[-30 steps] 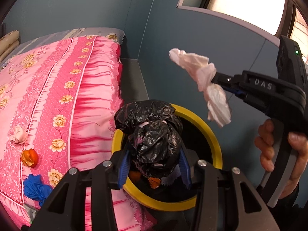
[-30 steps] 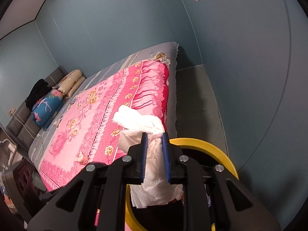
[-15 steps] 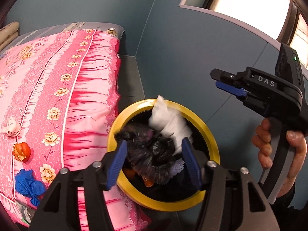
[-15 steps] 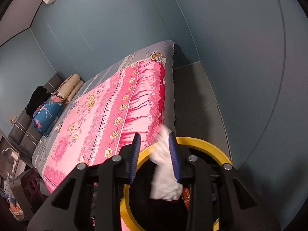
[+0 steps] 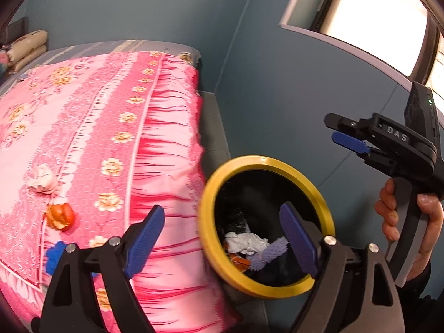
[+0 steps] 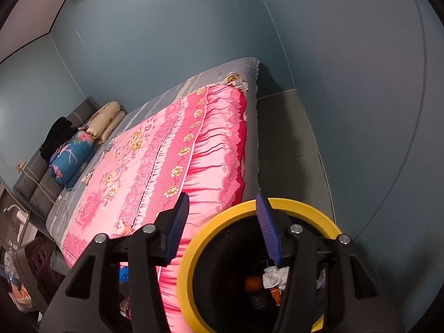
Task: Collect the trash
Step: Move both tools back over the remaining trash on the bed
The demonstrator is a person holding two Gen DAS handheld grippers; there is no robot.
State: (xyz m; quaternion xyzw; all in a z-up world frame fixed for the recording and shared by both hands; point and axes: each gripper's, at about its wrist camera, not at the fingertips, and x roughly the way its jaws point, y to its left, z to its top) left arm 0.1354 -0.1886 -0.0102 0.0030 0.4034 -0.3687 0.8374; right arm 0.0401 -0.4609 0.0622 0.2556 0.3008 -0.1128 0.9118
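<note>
**Both grippers empty over the bin, three scraps left on the bed**

While the yellow-rimmed bin stands on the floor against the bed's edge, both tools hang above it with nothing in them. The left gripper has its blue pads spread wide, one over the pink quilt and one over the bin's mouth. The right gripper is likewise parted and empty, seen at the right of the left camera's frame, beyond the bin from the bed.

Inside the bin lie white tissue, something orange and a purple scrap. What remains sits at the lower left of the left camera's frame: a crumpled white tissue, an orange scrap just below it, and a blue wad lower again at the quilt's edge. All three lie to the left of the bin, so I judge the left gripper the nearer one, the blue wad closest beside its left finger. None shows a clear long axis.
</note>
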